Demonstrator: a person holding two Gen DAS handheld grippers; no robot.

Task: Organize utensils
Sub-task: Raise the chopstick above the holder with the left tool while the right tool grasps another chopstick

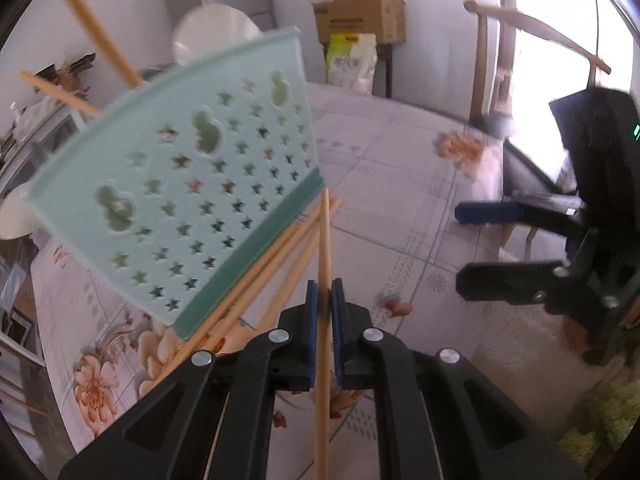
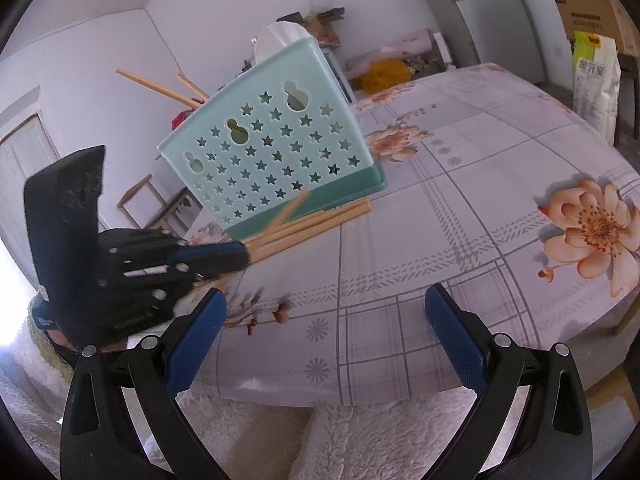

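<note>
Between left gripper pads, chopstick clamped

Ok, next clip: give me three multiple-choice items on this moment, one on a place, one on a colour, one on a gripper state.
1. Where do the loose chopsticks lie?
A. on the table against the holder's base
B. on the floor
C. inside the cardboard box

2. What colour is the holder?
A. red
B. pale green
C. black

3. How is the left gripper?
A. wide open and empty
B. shut on a spoon
C. shut on a chopstick

Answers: 1 A, the sticks rest on the table at the holder's darker foot. 2 B, its star-pierced wall is pale green. 3 C, the blue pads pinch one chopstick, while the right gripper stands open.
</note>
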